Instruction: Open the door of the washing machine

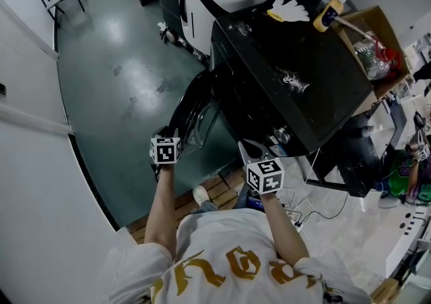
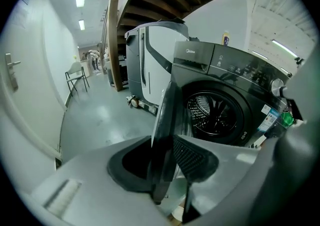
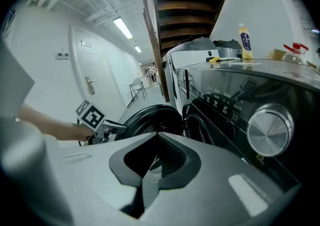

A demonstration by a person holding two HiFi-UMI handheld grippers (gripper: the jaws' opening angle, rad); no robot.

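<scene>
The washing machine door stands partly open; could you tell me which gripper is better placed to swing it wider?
Left. The left gripper is clamped on the edge of the door, while the right gripper hangs shut and empty near the control panel, off the door.

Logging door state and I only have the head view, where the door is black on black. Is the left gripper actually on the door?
Observer: Yes. The left gripper view shows the left gripper with its fingers closed on the door's edge.
Operator: Is the door open or just cracked?
Observer: It stands well open. The same view looks past the door straight into the drum.
Operator: Is the right gripper holding anything?
Observer: No. In its own view the right gripper has its fingers together with nothing between them.
</scene>
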